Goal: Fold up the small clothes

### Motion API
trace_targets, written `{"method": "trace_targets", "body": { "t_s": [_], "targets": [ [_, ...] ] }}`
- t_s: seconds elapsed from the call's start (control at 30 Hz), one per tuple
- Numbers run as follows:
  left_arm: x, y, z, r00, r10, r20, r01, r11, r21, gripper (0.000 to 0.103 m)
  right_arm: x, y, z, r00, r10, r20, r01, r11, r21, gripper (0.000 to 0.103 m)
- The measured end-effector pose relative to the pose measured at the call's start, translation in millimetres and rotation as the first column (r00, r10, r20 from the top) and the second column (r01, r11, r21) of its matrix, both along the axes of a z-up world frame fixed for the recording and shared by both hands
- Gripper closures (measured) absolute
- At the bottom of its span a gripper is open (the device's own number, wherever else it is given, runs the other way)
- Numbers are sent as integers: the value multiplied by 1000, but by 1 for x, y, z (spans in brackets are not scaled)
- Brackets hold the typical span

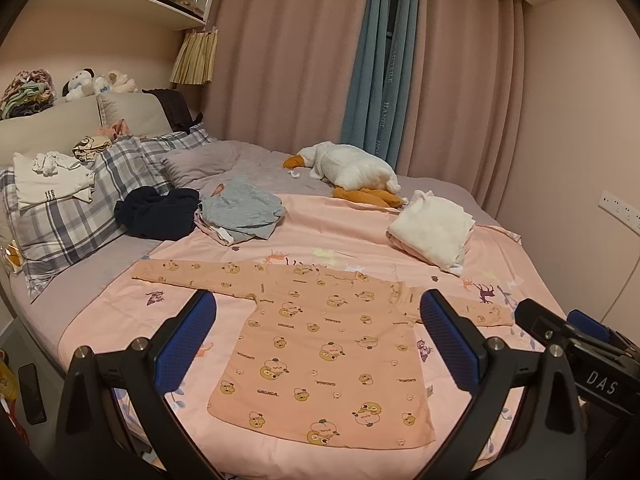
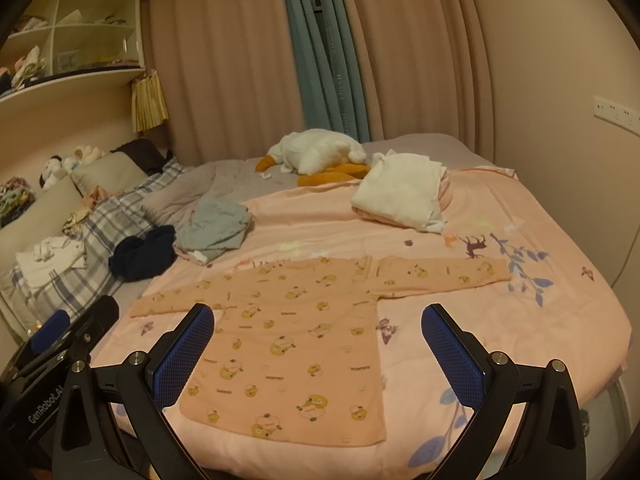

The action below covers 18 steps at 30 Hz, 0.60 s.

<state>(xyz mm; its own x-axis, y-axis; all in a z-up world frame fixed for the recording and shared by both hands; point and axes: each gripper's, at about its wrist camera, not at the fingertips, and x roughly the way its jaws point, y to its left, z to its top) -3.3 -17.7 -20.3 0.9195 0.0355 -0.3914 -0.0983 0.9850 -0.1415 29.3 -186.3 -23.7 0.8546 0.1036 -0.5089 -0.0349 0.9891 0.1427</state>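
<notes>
Left wrist view is showing a big bed with a pale pink printed quilt point(image 1: 328, 224) covering most of it, and grey sheet peeking out at the far and left sides. Lying flat in the middle near part of that quilt is the peach long-sleeved baby top with yellow cartoon prints point(image 1: 320, 344), front up, both sleeves stretched straight out left and right, hem pointing toward the camera. It's not being touched by anything.

Past it, a white plush goose with orange feet point(image 1: 352, 172) is sprawling at the far side by the curtains, and a folded white fluffy garment point(image 1: 432, 232) is sitting just right of it on the quilt. Over on the left, a checked grey-and-white pillow point(image 1: 76, 216) is carrying some folded whites, with a crumpled navy garment point(image 1: 156, 212) and a rumpled light grey garment point(image 1: 240, 208) lying side by side next to it.

Now the tools: the left gripper point(image 1: 318, 344) is hovering above the near part of the top, blue-padded fingers spread wide, nothing between them. The right gripper point(image 2: 318, 356) is doing the same in its own view, fingers wide apart and empty, floating over the lower body of the top, just beside the left one.
</notes>
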Motion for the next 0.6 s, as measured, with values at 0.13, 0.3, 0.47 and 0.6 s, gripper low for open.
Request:
{"method": "trace_targets", "body": {
  "t_s": [0.13, 0.3, 0.47, 0.6],
  "targets": [
    [-1, 2, 1, 1000, 5, 4, -5, 1000, -2, 1, 1, -2, 0, 1000, -19, -4, 19, 1000, -1, 0],
    [-3, 7, 2, 1000, 24, 8, -24, 1000, 3, 1, 0, -4, 0, 1000, -32, 0, 32, 999, 3, 0],
    [-4, 11, 3, 999, 50, 11, -50, 999, 4, 1, -1, -3, 1, 999, -40, -1, 40, 999, -5, 0],
    [-3, 15, 2, 997, 77, 6, -77, 997, 5, 1, -2, -5, 3, 999, -43, 8, 43, 999, -1, 0]
  ]
}}
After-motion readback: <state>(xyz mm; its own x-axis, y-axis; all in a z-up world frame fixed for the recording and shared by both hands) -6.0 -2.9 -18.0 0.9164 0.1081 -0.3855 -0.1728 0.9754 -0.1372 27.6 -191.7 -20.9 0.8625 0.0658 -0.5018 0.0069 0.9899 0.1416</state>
